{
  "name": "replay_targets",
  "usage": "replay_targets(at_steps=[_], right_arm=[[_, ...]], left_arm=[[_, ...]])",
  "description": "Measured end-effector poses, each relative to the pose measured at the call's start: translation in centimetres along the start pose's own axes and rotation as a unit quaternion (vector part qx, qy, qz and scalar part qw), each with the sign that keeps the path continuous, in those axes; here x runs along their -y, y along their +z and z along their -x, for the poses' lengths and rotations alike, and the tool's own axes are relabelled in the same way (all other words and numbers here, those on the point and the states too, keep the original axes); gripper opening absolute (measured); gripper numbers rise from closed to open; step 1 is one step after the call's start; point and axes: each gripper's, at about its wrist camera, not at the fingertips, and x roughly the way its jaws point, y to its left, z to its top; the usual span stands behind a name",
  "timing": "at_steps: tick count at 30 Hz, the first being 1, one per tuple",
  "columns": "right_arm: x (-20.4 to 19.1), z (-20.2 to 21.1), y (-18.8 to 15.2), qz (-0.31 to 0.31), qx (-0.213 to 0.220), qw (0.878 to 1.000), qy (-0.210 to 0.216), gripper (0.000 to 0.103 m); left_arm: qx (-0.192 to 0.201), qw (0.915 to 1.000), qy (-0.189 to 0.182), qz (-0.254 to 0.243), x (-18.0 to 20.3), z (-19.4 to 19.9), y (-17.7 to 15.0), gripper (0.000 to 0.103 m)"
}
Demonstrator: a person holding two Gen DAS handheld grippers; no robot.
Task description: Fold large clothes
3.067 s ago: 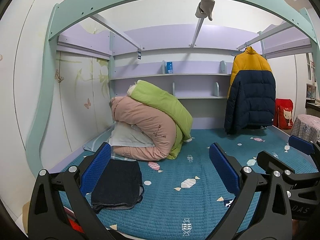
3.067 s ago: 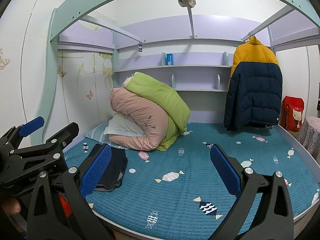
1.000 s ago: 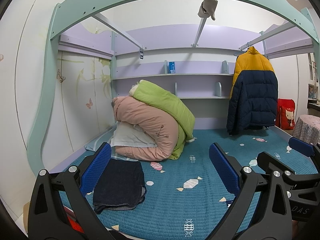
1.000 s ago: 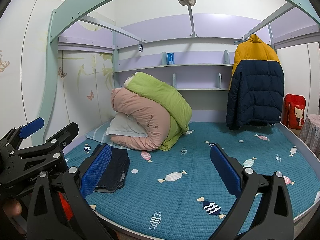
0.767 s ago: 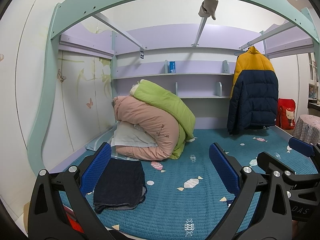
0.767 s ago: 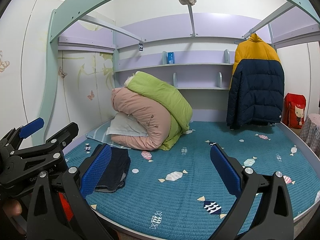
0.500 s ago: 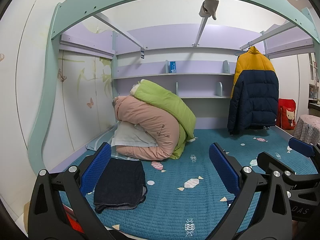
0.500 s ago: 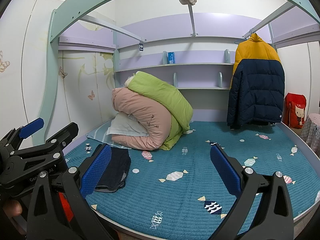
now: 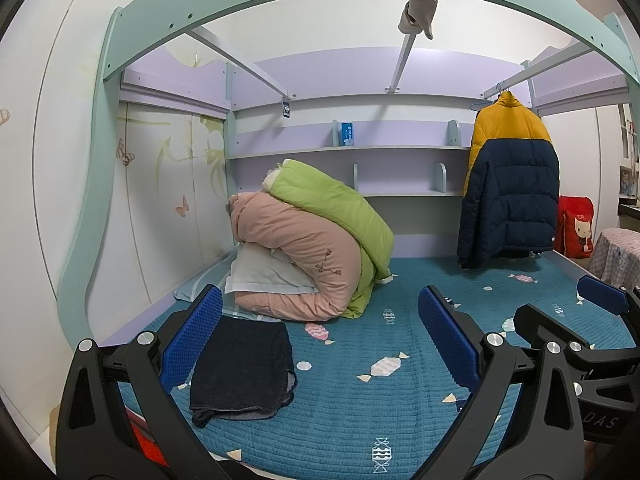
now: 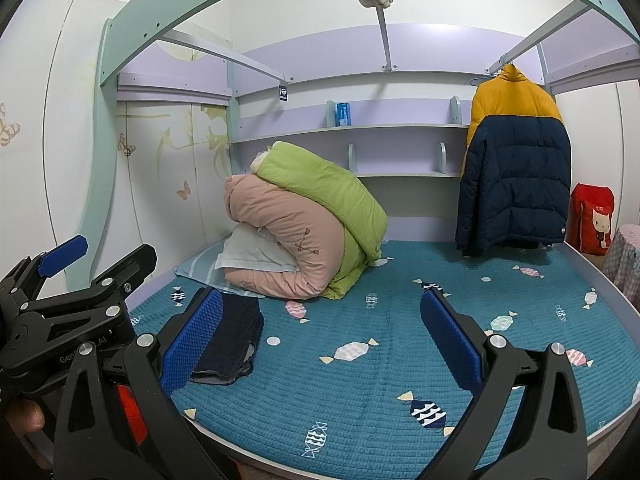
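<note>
I see the folded dark garment [image 9: 242, 364] lying flat on the teal bed cover [image 9: 360, 412], near the front-left edge, just in front of the rolled pink quilt [image 9: 296, 248] and green quilt [image 9: 332, 200]. My left hand-held gripper [image 9: 320, 336] hangs above the bed edge, spread wide and empty. My right hand-held gripper [image 10: 322, 338] is beside it, likewise spread, holding nothing. A yellow-and-navy jacket [image 10: 514, 172] hangs at the back right.
</note>
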Motion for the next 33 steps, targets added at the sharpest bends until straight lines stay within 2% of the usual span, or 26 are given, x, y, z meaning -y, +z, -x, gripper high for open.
replay_targets(at_steps=[22, 33], right_arm=[[-0.6, -0.5, -0.2, -0.009, -0.006, 1.0, -0.001, 0.096], [1.1, -3.0, -1.6, -0.034, -0.029, 0.999, -0.005, 0.096]], left_arm=[[-0.005, 1.0, 0.004, -0.006, -0.6, -0.7, -0.1, 0.098], [-0.029, 0.9991, 0.005, -0.029, 0.4, -3.8, -1.1, 0.098]])
